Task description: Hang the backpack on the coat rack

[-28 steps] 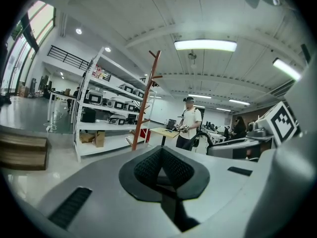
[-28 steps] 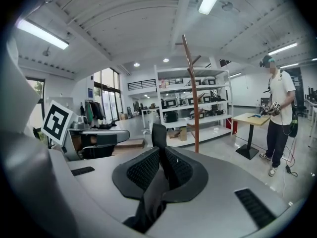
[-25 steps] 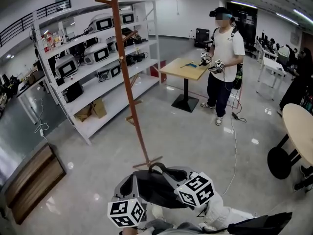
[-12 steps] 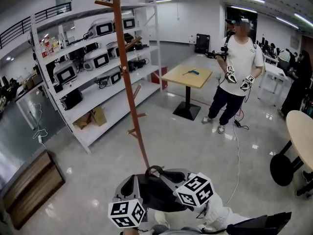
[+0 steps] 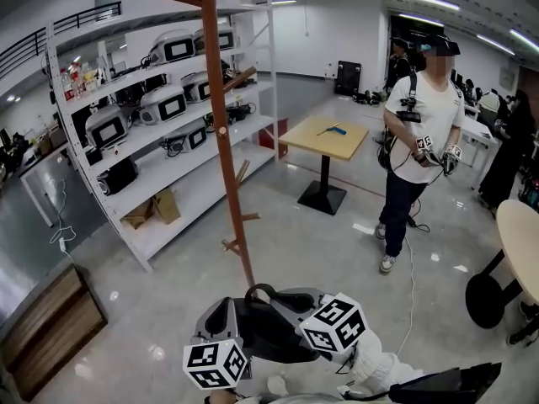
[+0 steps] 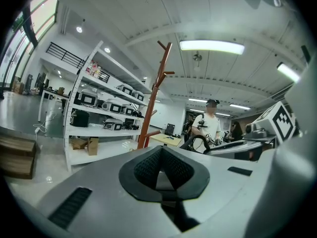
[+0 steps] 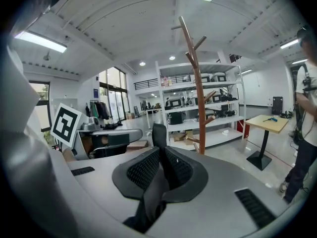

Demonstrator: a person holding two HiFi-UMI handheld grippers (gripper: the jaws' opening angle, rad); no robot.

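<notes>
Jaws on my left gripper [image 6: 161, 157] sit nearly together, pinching a thin bit of the black backpack [image 5: 269, 326], which I hold low between both grippers near the foot of the wooden coat rack [image 5: 223, 133], while my right gripper [image 7: 161, 165] clamps its dark strap.

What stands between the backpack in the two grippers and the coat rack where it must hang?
Nothing visible does. The coat rack rises just beyond the backpack, with only floor at its foot. The table and the standing person are farther off, to the right.
</notes>
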